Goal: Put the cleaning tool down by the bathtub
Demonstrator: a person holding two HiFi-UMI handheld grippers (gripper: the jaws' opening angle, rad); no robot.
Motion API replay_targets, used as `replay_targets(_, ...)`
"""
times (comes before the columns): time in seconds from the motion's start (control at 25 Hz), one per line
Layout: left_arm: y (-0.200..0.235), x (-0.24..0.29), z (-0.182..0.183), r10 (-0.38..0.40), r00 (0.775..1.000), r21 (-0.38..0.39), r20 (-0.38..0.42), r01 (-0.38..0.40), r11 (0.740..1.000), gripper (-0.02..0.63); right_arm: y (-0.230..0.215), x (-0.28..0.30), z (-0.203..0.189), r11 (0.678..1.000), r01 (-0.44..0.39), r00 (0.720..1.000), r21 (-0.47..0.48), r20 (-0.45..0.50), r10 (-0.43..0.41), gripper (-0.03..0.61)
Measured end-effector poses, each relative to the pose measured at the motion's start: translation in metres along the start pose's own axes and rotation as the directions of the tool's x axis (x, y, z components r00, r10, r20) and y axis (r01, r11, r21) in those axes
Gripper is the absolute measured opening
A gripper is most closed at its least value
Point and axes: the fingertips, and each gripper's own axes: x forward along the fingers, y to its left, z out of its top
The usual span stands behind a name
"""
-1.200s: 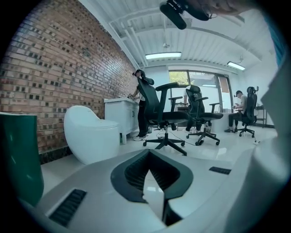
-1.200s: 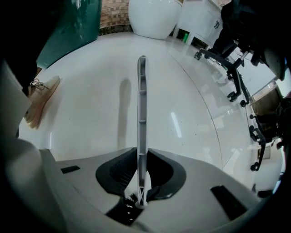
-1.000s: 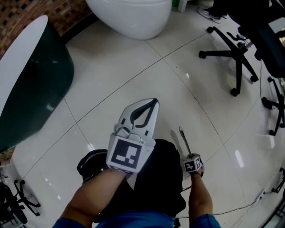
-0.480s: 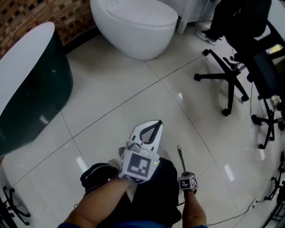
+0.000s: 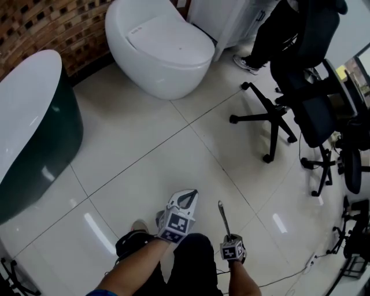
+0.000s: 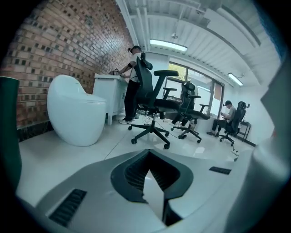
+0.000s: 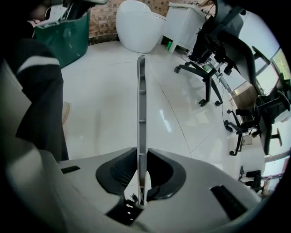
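Observation:
The cleaning tool is a grey long-handled brush (image 5: 223,219); its handle (image 7: 141,104) points forward over the white tiled floor, with dark bristles (image 7: 131,199) at the jaw roots. My right gripper (image 5: 228,237) is shut on that handle (image 7: 142,157), low and right of centre in the head view. My left gripper (image 5: 188,196) is beside it on the left, jaws together with nothing between them (image 6: 148,152). The dark green bathtub (image 5: 55,139) with a white inside stands far off to the left, well apart from both grippers.
A white toilet (image 5: 159,49) stands ahead against the brick wall, a white cabinet (image 5: 222,17) beside it. Black office chairs (image 5: 277,110) crowd the right side, with cables on the floor (image 5: 289,274). My dark trousers and a shoe (image 5: 137,226) are below. People stand and sit further back (image 6: 132,77).
The head view has lifted and pulled back: both grippers now sit lower and smaller, and the toilet, cabinet and chairs show more fully. The brush stays in the right gripper.

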Motion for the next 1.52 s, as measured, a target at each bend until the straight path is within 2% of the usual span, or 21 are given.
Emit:
replay_targets(0.12, -0.007, -0.033, 0.018, -0.012, 1.0, -0.009, -0.022, 0.012, 1.0, 0.002, -0.003, -0.057, 0.013, 1.0, 0.003, 1.0, 0.001, 0.016, -0.003, 0.075)
replay_targets(0.24, -0.023, -0.076, 0.057, -0.028, 0.999, -0.002, -0.019, 0.028, 1.0, 0.002, -0.011, -0.119, 0.028, 1.0, 0.014, 0.999, 0.001, 0.046, -0.014, 0.075)
replay_targets(0.52, -0.051, -0.193, 0.193, -0.014, 1.0, -0.003, -0.017, 0.013, 1.0, 0.002, -0.009, -0.297, 0.057, 1.0, -0.004, 0.999, -0.008, 0.053, 0.004, 0.075)
replay_targets(0.68, -0.052, -0.263, 0.265, 0.001, 1.0, 0.001, -0.006, -0.001, 1.0, 0.002, -0.029, -0.379, 0.073, 0.996, 0.076, 0.995, -0.046, 0.063, -0.073, 0.075)
replay_targets(0.72, -0.046, -0.28, 0.281, 0.017, 1.0, 0.011, -0.004, -0.017, 1.0, 0.002, -0.026, -0.401, 0.084, 0.997, 0.065, 0.994, -0.044, 0.086, -0.061, 0.075)
replay_targets(0.76, -0.041, -0.298, 0.296, 0.032, 0.999, 0.021, -0.006, -0.032, 0.999, 0.002, -0.013, -0.426, 0.099, 0.999, 0.019, 0.992, -0.029, 0.129, -0.015, 0.075)
replay_targets(0.8, -0.038, -0.316, 0.308, 0.043, 0.999, 0.03, -0.009, -0.043, 0.999, 0.002, 0.01, -0.455, 0.119, 0.997, -0.072, 0.979, 0.002, 0.192, 0.07, 0.075)
replay_targets(0.84, -0.038, -0.333, 0.319, 0.05, 0.999, 0.041, -0.012, -0.05, 0.998, 0.002, 0.037, -0.484, 0.138, 0.983, -0.181, 0.953, 0.039, 0.252, 0.166, 0.075)
replay_targets(0.88, -0.038, -0.348, 0.33, 0.055, 0.998, 0.053, -0.01, -0.054, 0.997, 0.002, 0.054, -0.504, 0.145, 0.969, -0.241, 0.938, 0.062, 0.272, 0.216, 0.075)
replay_targets(0.92, -0.04, -0.36, 0.34, 0.06, 0.998, 0.065, -0.006, -0.06, 0.996, 0.002, 0.051, -0.514, 0.14, 0.977, -0.208, 0.95, 0.055, 0.25, 0.188, 0.075)
replay_targets(0.96, -0.041, -0.371, 0.349, 0.068, 0.998, 0.079, 0.001, -0.068, 0.995, 0.002, 0.034, -0.518, 0.131, 0.994, -0.112, 0.97, 0.022, 0.218, 0.104, 0.075)
replay_targets(1.0, -0.044, -0.38, 0.357, 0.079, 0.997, 0.095, 0.007, -0.08, 0.992, 0.002, 0.018, -0.522, 0.123, 1.0, -0.02, 0.98, -0.019, 0.2, 0.023, 0.075)
replay_targets(1.04, -0.047, -0.388, 0.362, 0.093, 0.996, 0.112, 0.014, -0.094, 0.989, 0.002, 0.009, -0.525, 0.118, 0.998, 0.032, 0.979, -0.054, 0.2, -0.021, 0.075)
replay_targets(1.08, -0.052, -0.394, 0.367, 0.109, 0.994, 0.128, 0.023, -0.111, 0.986, 0.002, 0.006, -0.528, 0.115, 0.995, 0.05, 0.976, -0.083, 0.215, -0.031, 0.075)
replay_targets(1.16, -0.06, -0.408, 0.379, 0.15, 0.988, 0.144, 0.045, -0.154, 0.977, 0.002, 0.009, -0.532, 0.113, 0.99, 0.037, 0.967, -0.139, 0.256, 0.0, 0.075)
replay_targets(1.24, -0.066, -0.424, 0.387, 0.2, 0.978, 0.126, 0.06, -0.206, 0.97, 0.002, 0.011, -0.539, 0.115, 0.983, 0.026, 0.957, -0.183, 0.287, 0.028, 0.075)
replay_targets(1.32, -0.078, -0.441, 0.383, 0.237, 0.97, 0.09, 0.055, -0.241, 0.966, 0.002, 0.011, -0.549, 0.114, 0.977, 0.021, 0.951, -0.213, 0.306, 0.046, 0.075)
replay_targets(1.44, -0.099, -0.47, 0.373, 0.267, 0.963, 0.107, 0.038, -0.27, 0.957, 0.002, 0.015, -0.563, 0.109, 0.963, 0.029, 0.942, -0.269, 0.33, 0.064, 0.075)
replay_targets(1.52, -0.101, -0.49, 0.371, 0.307, 0.951, 0.102, 0.048, -0.31, 0.945, 0.002, 0.024, -0.576, 0.11, 0.949, 0.033, 0.936, -0.315, 0.343, 0.081, 0.075)
